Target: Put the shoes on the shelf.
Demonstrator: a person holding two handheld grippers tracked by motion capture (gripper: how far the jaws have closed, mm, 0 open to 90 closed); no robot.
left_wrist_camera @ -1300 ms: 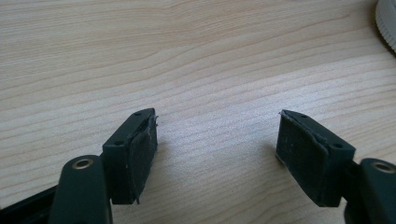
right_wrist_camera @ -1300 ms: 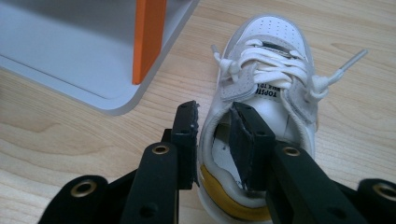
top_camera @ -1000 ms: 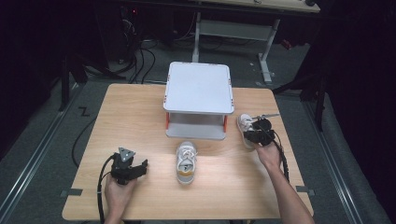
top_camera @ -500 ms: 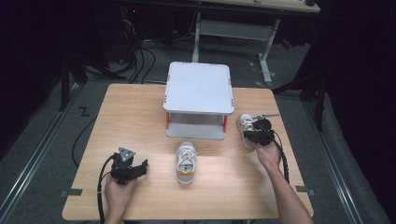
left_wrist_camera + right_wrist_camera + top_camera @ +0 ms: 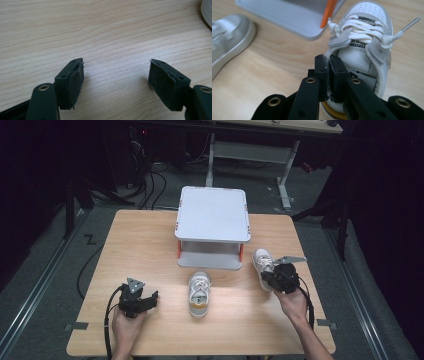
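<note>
Right gripper (image 5: 328, 72): jaws pinched on collar of white sneaker (image 5: 364, 47) beside grey stand (image 5: 213, 227).
Left gripper (image 5: 116, 77): jaws spread wide, empty, over wooden table (image 5: 100, 30).

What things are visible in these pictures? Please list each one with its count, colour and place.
Table: one, light wood, centre of the high view.
Two-tier shelf: one, grey-white with orange posts, far middle of the table.
Sneaker: one, white and grey with an orange-yellow heel, near middle of the table, in front of the shelf, untouched.
Second sneaker: one, white with white laces, right of the shelf, its collar edge pinched by the right gripper.
Cables: several, black, on the floor behind the table.
Desk frame: one, pale, behind the table.
Left gripper: one, black, near left of the table, jaws apart over bare wood.
Right gripper: one, black, jaws shut on the sneaker collar.
</note>
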